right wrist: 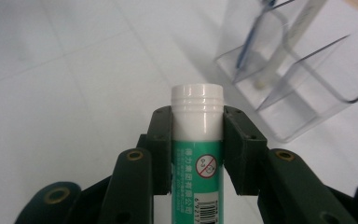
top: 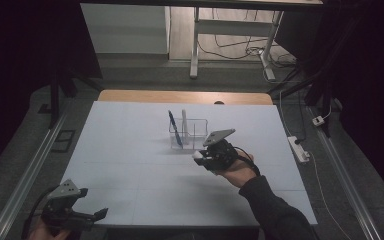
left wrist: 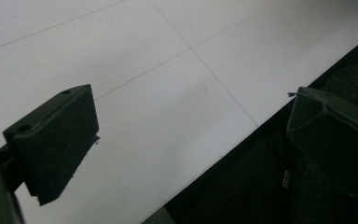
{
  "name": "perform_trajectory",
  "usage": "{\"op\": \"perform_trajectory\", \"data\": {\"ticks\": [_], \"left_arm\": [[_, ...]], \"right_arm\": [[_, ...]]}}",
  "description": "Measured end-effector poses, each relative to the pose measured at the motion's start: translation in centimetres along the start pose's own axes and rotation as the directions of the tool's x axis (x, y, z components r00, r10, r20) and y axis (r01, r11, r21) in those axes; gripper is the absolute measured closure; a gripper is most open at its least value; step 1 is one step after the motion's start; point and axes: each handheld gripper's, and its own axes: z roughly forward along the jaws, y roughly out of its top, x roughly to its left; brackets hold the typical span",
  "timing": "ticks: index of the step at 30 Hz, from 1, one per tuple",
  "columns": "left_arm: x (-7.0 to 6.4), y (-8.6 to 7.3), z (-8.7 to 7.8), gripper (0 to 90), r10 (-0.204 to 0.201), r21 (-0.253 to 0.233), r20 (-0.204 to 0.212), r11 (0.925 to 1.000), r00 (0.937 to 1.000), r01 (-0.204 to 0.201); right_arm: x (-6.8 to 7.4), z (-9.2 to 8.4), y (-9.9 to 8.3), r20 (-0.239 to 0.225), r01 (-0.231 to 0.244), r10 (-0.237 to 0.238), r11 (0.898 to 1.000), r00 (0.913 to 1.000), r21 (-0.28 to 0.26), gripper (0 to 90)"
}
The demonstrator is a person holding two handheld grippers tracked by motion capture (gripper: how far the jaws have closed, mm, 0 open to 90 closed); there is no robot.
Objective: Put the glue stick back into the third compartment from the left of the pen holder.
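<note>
A glue stick (right wrist: 197, 140) with a green label and a white cap is clamped between the jaws of my right gripper (right wrist: 197, 122); its cap sticks out past the pads. In the high view that right gripper (top: 200, 156) hangs above the white table (top: 130, 165), just in front of and to the right of a clear plastic holder (top: 189, 134). The holder (right wrist: 303, 79) has a blue pen (top: 174, 128) and a white stick (top: 184, 124) standing in it. My left gripper (top: 100, 214) rests open at the table's near left edge, with nothing between its pads (left wrist: 58, 144).
Dark floor lies beyond the table's near edge (left wrist: 242, 140). A power strip (top: 298, 148) and cables lie on the floor to the right. A white desk frame (top: 230, 40) stands behind the table.
</note>
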Motion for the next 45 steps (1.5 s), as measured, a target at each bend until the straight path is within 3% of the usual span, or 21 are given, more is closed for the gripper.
{"op": "perform_trajectory", "data": {"ticks": [24,45], "left_arm": [[0.0,0.0,0.0,2.4,0.001,-0.001,0.001,1.0000,1.0000,-0.001],[0.1,0.0,0.0,2.5,0.001,-0.001,0.003,1.0000,1.0000,-0.001]], "right_arm": [[-3.0,-0.3,2.9,0.067,-0.062,0.071,0.990,0.9952,-0.131,65.4],[-6.4,1.1,4.6,0.133,-0.142,0.181,0.955,0.9744,-0.261,65.3]]}}
